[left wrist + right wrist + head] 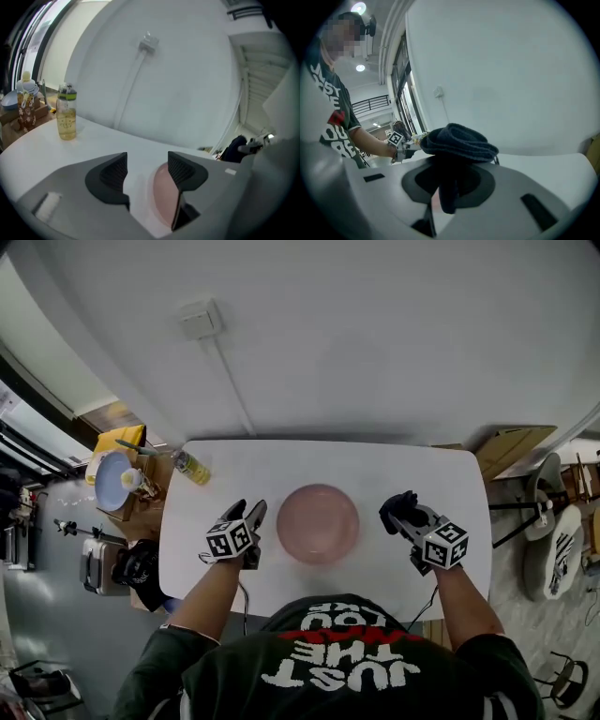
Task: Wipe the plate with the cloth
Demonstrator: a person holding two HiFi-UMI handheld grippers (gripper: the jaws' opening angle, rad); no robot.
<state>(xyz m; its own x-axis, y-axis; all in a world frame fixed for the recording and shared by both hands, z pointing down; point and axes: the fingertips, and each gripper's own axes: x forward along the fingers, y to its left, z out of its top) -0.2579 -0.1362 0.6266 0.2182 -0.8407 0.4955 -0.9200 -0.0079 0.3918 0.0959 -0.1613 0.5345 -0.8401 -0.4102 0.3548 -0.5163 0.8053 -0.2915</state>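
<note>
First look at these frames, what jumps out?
The pink plate sits mid-table on the white table, between the two grippers. The right gripper, at the plate's right, is clamped on a dark cloth bunched above its jaws; the left gripper, at the plate's left, is open and empty. A bottle of yellow liquid stands near the table's far left corner.

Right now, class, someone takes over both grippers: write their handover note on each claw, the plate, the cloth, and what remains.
Left claw: open, empty, beside the pink plate's left edge.
Right claw: shut on the dark cloth, right of the plate, clear of it.
Plate sits on the white table.
Done: cloth in grip; whether the plate has been wiped cannot be told.
Left: bring cloth onto plate and wipe.
</note>
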